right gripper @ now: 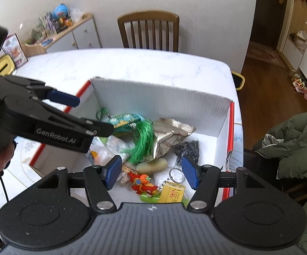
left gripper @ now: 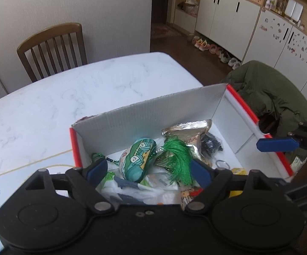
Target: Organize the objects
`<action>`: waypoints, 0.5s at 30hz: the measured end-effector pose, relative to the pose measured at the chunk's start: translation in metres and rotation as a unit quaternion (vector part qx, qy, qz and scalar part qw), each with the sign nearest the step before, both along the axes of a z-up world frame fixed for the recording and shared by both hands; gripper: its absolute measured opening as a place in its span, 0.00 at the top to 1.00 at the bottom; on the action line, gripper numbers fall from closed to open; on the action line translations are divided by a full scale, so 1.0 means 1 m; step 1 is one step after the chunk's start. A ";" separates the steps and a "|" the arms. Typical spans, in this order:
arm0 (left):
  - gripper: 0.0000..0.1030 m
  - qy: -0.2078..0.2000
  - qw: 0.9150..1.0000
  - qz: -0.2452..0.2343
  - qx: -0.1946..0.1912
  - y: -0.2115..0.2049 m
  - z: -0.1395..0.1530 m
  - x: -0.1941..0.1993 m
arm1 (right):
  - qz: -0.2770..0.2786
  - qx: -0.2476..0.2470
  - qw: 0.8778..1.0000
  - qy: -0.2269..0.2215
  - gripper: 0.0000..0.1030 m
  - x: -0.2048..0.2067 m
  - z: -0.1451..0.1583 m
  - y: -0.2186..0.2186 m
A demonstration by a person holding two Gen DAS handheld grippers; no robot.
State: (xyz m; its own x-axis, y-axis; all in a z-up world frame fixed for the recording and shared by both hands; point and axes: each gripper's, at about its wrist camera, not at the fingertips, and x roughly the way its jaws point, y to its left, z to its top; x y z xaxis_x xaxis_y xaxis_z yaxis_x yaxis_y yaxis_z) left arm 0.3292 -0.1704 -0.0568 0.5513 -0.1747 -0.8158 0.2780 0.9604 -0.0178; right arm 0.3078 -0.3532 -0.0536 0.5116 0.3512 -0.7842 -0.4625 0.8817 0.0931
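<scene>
left tool [left gripper: 148, 167] spread over corrugated box [left gripper: 145, 114]

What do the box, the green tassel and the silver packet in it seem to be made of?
Box: likely corrugated cardboard, matte white, ribbed wall. Green tassel: glossy thread, probably synthetic, loose fine strands. Silver packet: metallic foil or foil-look plastic, creased and reflective.

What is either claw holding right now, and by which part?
Nothing is held. The left claw and the right claw are both open above the box, with the clutter lying loose beneath them.
</scene>
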 end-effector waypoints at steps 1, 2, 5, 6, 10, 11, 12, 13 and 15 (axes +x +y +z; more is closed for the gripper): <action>0.17 -0.005 1.000 -0.001 -0.001 0.001 0.003 -0.004 | -0.002 0.003 1.000 -0.004 0.39 -0.002 0.003 0.000; 0.17 -0.010 1.000 -0.003 -0.001 0.001 0.007 -0.007 | -0.003 0.008 1.000 -0.007 0.38 -0.004 0.005 -0.001; 0.15 -0.025 1.000 -0.006 -0.003 0.004 0.016 -0.019 | -0.007 0.024 1.000 -0.014 0.38 -0.012 0.012 -0.003; 0.15 -0.030 1.000 -0.006 -0.004 0.006 0.019 -0.023 | -0.010 0.028 0.999 -0.017 0.37 -0.015 0.014 -0.004; 0.15 -0.051 0.999 -0.005 -0.011 0.014 0.032 -0.039 | -0.017 0.042 0.999 -0.028 0.33 -0.027 0.022 -0.005; 0.14 -0.056 0.998 -0.006 -0.012 0.016 0.034 -0.044 | -0.019 0.046 0.998 -0.032 0.33 -0.031 0.024 -0.005; 0.14 -0.062 0.998 -0.007 -0.013 0.019 0.037 -0.047 | -0.020 0.048 0.998 -0.036 0.33 -0.034 0.025 -0.004; 0.14 -0.066 0.998 -0.008 -0.014 0.022 0.040 -0.051 | -0.021 0.050 0.998 -0.039 0.33 -0.038 0.027 -0.003; 0.12 -0.074 0.997 -0.011 -0.019 0.028 0.043 -0.059 | -0.026 0.054 0.997 -0.044 0.32 -0.045 0.030 -0.001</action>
